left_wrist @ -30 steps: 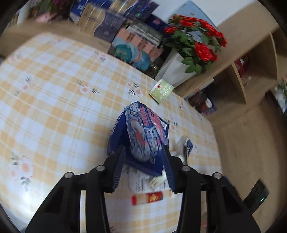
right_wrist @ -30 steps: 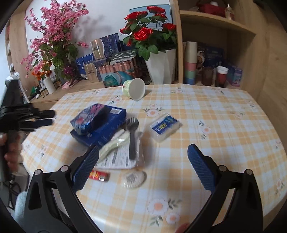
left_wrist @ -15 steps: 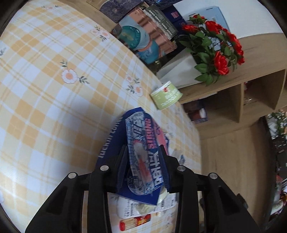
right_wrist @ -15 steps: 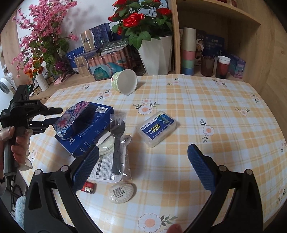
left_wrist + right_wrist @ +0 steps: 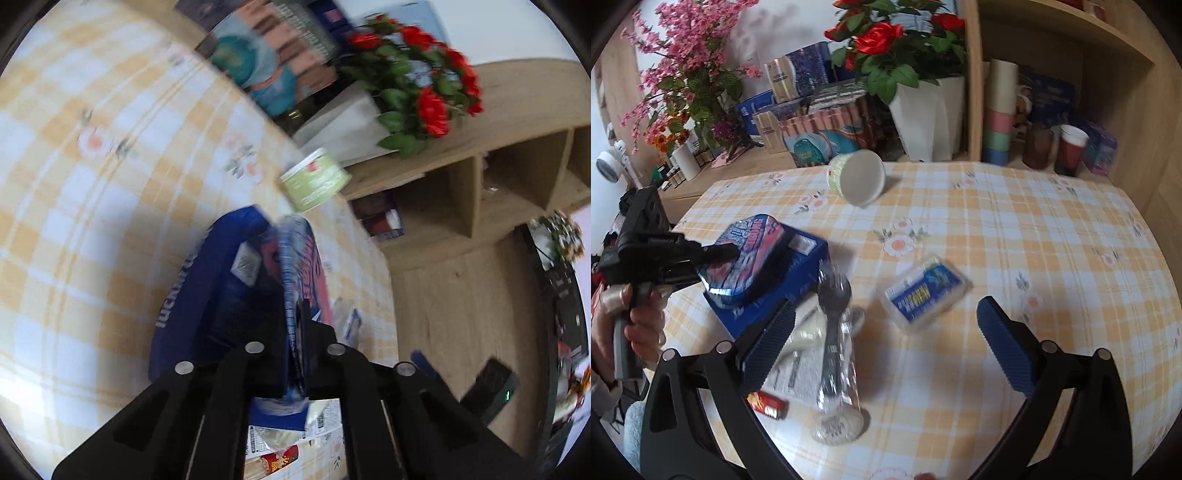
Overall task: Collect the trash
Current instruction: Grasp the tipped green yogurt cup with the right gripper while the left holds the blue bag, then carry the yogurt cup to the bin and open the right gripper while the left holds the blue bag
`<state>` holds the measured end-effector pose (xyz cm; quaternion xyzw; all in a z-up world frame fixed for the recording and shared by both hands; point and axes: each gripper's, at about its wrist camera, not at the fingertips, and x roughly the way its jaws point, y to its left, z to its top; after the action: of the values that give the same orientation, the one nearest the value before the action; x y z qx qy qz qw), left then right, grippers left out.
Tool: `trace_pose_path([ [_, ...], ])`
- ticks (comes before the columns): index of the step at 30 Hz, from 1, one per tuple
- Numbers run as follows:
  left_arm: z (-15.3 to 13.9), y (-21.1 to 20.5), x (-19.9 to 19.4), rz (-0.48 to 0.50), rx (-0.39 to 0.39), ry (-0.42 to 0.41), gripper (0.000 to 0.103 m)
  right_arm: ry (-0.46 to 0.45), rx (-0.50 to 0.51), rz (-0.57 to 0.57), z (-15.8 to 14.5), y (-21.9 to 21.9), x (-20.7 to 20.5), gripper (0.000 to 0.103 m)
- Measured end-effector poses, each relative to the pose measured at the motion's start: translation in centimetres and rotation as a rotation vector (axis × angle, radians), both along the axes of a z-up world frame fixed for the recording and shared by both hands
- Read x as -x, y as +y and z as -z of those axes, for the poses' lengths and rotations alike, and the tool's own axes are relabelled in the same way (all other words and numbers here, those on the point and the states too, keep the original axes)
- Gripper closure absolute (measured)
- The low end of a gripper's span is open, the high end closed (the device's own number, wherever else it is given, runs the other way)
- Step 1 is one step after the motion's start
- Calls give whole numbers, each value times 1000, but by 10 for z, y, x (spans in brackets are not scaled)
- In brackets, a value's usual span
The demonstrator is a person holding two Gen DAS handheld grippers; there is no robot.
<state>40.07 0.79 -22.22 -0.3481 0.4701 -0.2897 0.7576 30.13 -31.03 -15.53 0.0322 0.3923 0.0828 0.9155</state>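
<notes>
Bench [image 5: 1015, 236]: round-edged, under a yellow-and-white checked cloth with small flower prints, set against a wooden shelf unit [image 5: 1108, 74].

Left gripper [image 5: 295, 325]: held in a person's hand [image 5: 639, 325] at the bench's left edge in the right wrist view. Its jaws have just been closing and now pinch the near end of a crinkled blue and pink snack bag [image 5: 746, 254], squeezed flat between them.

Snack bag: lies on top of a flat dark blue box [image 5: 798, 273], toward the left side of the bench.

Right gripper [image 5: 886, 339]: over the near middle of the bench, jaws standing wide apart with nothing between them.

Other litter on the cloth:
- black plastic fork in a clear wrapper [image 5: 834, 325], just right of the blue box, resting over a printed white sachet [image 5: 798, 373];
- small red packet [image 5: 766, 404], beside the sachet's near corner;
- round clear lid [image 5: 836, 424], at the near end of the fork wrapper;
- clear pack with a blue label [image 5: 923, 291], lying apart to the right of the fork;
- green and white paper cup [image 5: 857, 177], tipped on its side near the far edge, mouth toward the right camera.

Behind the bench: red roses in a white pot [image 5: 931, 110], pink blossom sprays [image 5: 683, 74], stacked boxes [image 5: 827, 129], a stack of coloured cups [image 5: 999, 114] on the shelf.
</notes>
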Motion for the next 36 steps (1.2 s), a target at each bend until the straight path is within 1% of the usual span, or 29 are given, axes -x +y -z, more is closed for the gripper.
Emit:
trace_pose_path([
  [1,-8,2,2,-1,-13,-27,100,-11,38,-33,-5,5,-10,6],
  [4,-24,14,5,-21,-5,-78,100,-44,163,-113,-15,23,-39,6],
  [6,-35,29,6,-62,-4,-106,100,-45,224,-171,-16,37,-62,6],
  [8,-46,45,7,-112,-24,-138,100,-58,296,-230,-15,51,-86,6],
  [11,-57,68,9,-193,-89,-189,100,-105,410,-325,-9,76,-124,6],
  [12,-60,76,9,-214,-112,-202,100,-100,447,-356,-5,85,-137,6],
  [13,-61,81,8,-231,-128,-210,100,-88,504,-375,1,95,-155,6],
  [14,-62,90,7,-245,-133,-216,100,-76,532,-385,6,100,-166,6],
  [18,-55,115,5,-276,-129,-214,100,-20,613,-421,22,120,-212,6],
  [21,-45,131,5,-299,-120,-193,100,29,668,-444,35,133,-237,6],
  [24,-36,141,6,-314,-129,-183,100,81,698,-470,50,144,-251,6],
  [26,-31,146,5,-321,-131,-173,100,136,685,-482,62,148,-259,6],
  [28,-29,149,6,-325,-133,-166,100,201,696,-468,75,149,-265,6],
  [31,-29,150,9,-325,-135,-166,100,268,721,-442,88,144,-266,7],
  [33,-33,150,12,-324,-139,-175,100,283,691,-433,86,138,-264,18],
  [34,-34,149,13,-323,-139,-178,100,291,638,-424,80,132,-262,18],
  [36,-39,147,16,-320,-136,-182,100,281,587,-411,69,125,-258,19],
])
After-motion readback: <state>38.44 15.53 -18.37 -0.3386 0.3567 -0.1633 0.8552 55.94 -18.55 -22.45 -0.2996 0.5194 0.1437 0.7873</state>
